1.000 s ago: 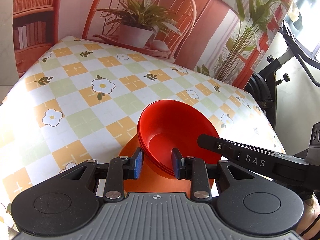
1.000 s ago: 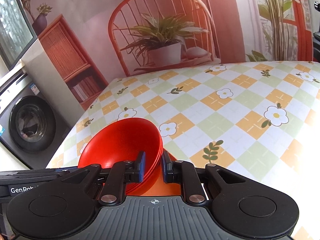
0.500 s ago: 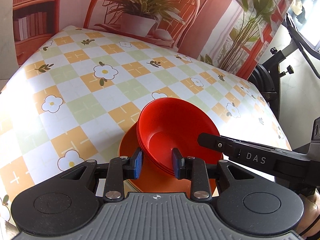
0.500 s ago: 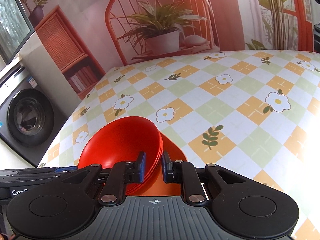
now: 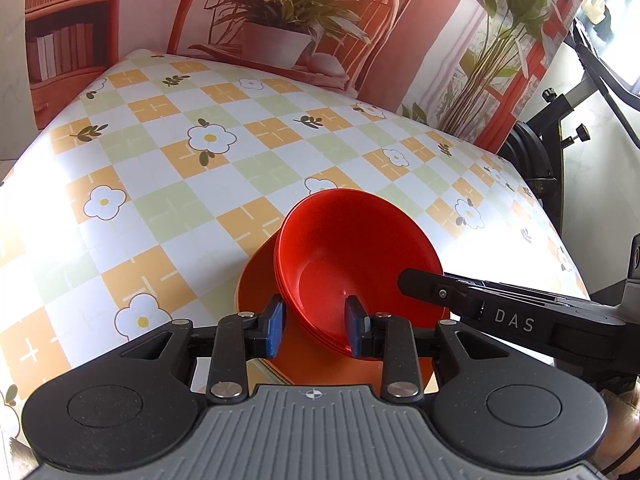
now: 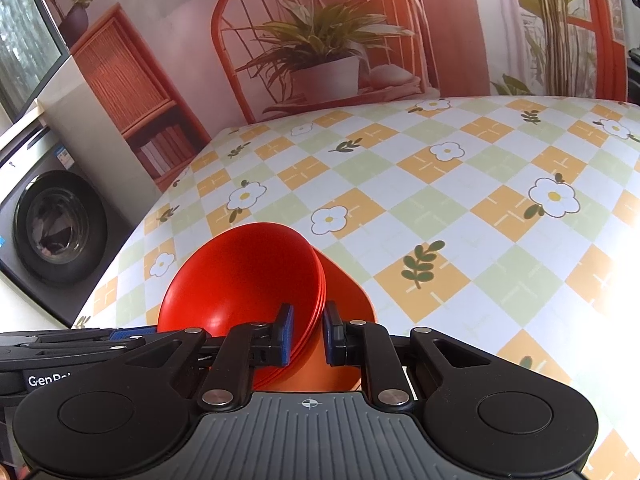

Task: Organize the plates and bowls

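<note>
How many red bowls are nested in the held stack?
3 by the rim edges, possibly more hidden: red bowls nested tilted on the orange plate, gripped by left gripper and right gripper.

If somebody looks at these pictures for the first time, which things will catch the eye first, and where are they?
The stack of red bowls stands out first, low in the middle of both views, on an orange plate. The left gripper and the right gripper each clamp the stack's rim from opposite sides. Behind lies the flowered checked tablecloth.

Black gripper, blue pads
</note>
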Action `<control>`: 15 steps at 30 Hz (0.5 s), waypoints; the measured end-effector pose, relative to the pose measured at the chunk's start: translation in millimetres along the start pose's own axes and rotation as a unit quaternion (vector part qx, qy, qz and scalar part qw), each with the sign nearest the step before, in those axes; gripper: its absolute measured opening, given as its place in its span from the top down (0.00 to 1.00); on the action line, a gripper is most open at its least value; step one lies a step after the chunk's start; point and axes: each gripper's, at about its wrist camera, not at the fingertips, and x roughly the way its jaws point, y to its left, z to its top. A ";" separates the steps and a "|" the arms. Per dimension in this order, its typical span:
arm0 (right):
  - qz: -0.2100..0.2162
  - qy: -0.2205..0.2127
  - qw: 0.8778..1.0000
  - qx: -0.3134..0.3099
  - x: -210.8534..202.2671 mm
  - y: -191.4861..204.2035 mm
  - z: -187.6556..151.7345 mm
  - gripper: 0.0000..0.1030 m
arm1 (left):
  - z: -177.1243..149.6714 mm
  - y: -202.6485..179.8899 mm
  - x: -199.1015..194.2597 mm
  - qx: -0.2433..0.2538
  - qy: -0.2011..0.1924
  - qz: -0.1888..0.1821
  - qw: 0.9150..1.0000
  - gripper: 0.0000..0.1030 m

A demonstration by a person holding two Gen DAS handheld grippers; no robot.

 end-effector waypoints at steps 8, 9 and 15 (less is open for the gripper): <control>-0.003 0.004 1.000 0.000 -2.4 -0.7 -1.5 0.85 | -2.6 -0.4 -0.6 0.002 0.001 0.000 1.000 0.68; -0.004 0.003 1.000 0.000 -2.7 -0.2 -1.5 0.84 | -3.0 -0.5 -1.0 0.002 0.001 0.000 1.000 0.68; -0.005 -0.005 1.000 -0.002 -9.4 0.2 -2.6 0.78 | -3.5 -1.9 -6.1 0.006 -0.003 0.004 1.000 0.62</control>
